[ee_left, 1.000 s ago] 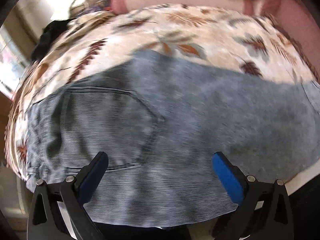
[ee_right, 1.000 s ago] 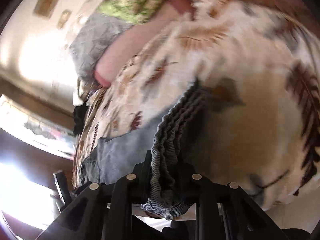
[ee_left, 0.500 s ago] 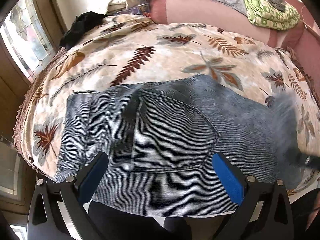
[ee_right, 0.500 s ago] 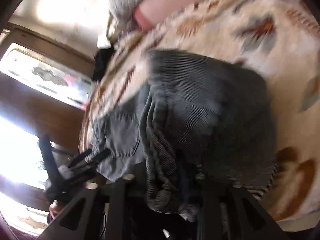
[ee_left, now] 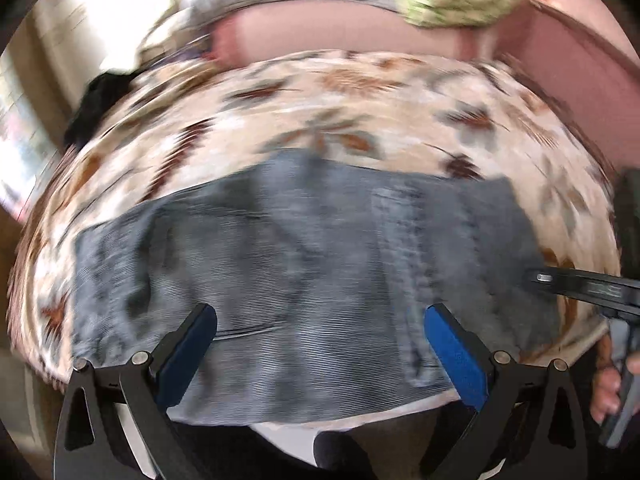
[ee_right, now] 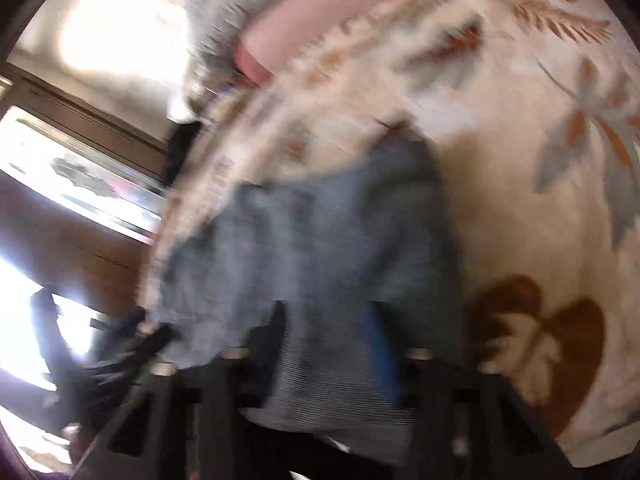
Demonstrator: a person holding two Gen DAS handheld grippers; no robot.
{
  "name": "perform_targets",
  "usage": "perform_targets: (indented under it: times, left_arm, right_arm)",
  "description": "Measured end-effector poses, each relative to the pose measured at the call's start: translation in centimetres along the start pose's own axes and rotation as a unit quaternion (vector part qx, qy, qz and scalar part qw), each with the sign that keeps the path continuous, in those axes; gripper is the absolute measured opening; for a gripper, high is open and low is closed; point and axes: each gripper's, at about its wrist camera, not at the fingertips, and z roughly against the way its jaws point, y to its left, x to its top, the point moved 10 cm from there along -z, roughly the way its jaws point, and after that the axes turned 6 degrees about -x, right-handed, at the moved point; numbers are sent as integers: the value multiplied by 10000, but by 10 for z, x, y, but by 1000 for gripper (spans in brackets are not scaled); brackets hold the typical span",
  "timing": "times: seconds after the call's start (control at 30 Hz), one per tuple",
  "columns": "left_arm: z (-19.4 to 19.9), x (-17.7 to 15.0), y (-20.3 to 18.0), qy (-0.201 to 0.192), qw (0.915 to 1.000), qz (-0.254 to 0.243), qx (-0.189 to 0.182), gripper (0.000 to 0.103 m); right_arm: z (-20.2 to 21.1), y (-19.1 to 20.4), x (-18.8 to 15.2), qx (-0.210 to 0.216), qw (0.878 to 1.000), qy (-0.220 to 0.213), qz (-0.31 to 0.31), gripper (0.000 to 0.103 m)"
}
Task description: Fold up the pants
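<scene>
Left wrist, ribbed grey pants (ee_left: 304,264), leaf-print bedspread (ee_left: 360,96)

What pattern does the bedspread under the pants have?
Cream bedspread with brown, orange and grey leaf prints, clearest in the right wrist view.

Motion blur smears both of your views: the pants (ee_right: 320,240) ahead of your right gripper (ee_right: 328,340) show no seams, and its fingertip contact is unreadable.
</scene>
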Motion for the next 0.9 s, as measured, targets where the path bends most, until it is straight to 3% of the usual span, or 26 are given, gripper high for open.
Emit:
perform_targets:
  times: [0.03,0.17,0.27,0.37,0.47,0.57,0.73,0.83,0.9]
  left_arm:
    - [-9,-3,-9,49,9997,-206,101,103]
    - [-45,-18,-6,596,9953,-468,603,103]
    - [-50,-20,12,778,9963,123,334,103]
    - [-42,-17,34,711,9956,301,530,103]
    - [-27,-19,62,617,9950,568,547,103]
    - [-5,-25,103,510,9925,875,679,103]
    - [40,-49,196,300,9793,1449,1383,103]
    - [66,-74,262,242,9620,1992,1852,103]
    - [74,-91,289,264,9530,2331,1916,103]
  right_arm:
    - [-3,-5,-3,-55,10000,-7,-11,16]
    - [6,-1,6,-1,10000,-80,55,16]
    - [10,12,25,-48,9994,-259,223,16]
    - [2,28,41,-81,9984,-368,411,20]
    - [-36,37,39,-411,9961,128,767,20]
    - [-36,44,37,-546,9936,-37,986,20]
    - [-17,64,13,-193,9920,-80,1244,20]
    - [-11,77,-17,148,9890,-45,1470,20]
    - [-9,82,-29,349,9877,-108,1522,20]
